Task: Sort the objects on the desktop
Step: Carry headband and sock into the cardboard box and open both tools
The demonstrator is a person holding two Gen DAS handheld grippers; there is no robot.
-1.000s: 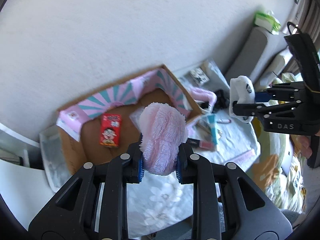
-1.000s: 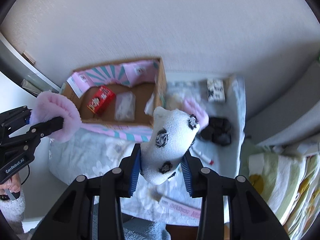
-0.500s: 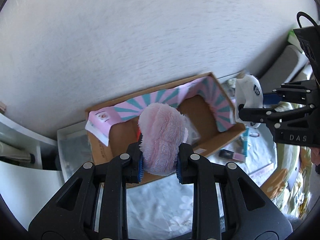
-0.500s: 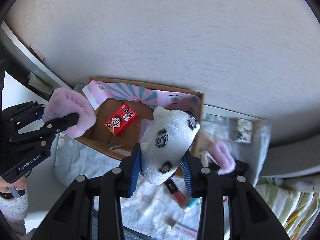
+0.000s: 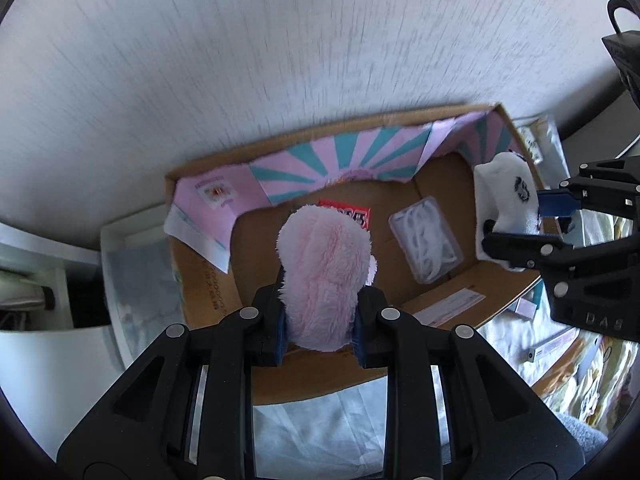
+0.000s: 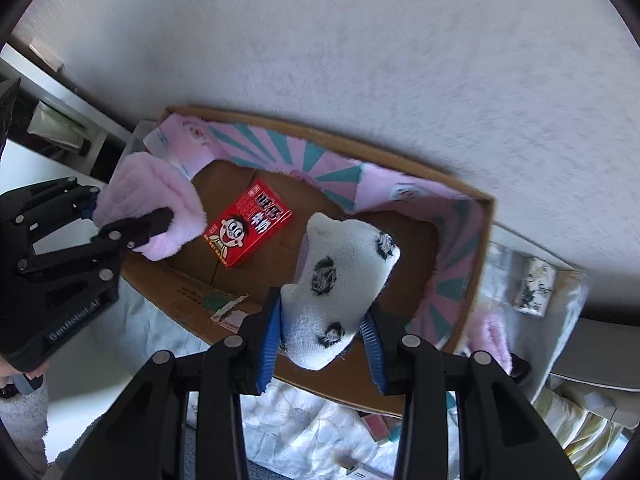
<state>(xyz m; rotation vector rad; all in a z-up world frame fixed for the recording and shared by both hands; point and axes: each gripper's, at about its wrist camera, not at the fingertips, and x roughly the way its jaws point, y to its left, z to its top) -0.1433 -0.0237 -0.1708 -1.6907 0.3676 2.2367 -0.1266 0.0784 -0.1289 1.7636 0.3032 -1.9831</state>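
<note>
Now above the box [image 5: 436,308], both tools

Left gripper [image 5: 320,332] clamps a pink fuzzy thing [image 5: 324,276] above the box [image 5: 208,280]; right gripper [image 5: 516,224] grips a white sock [image 5: 506,204] alongside.

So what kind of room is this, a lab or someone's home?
Probably a home, maybe a bedroom: a floral cloth covers the surface, patterned bedding lies at the right, and a cardboard box holds household bits.
</note>
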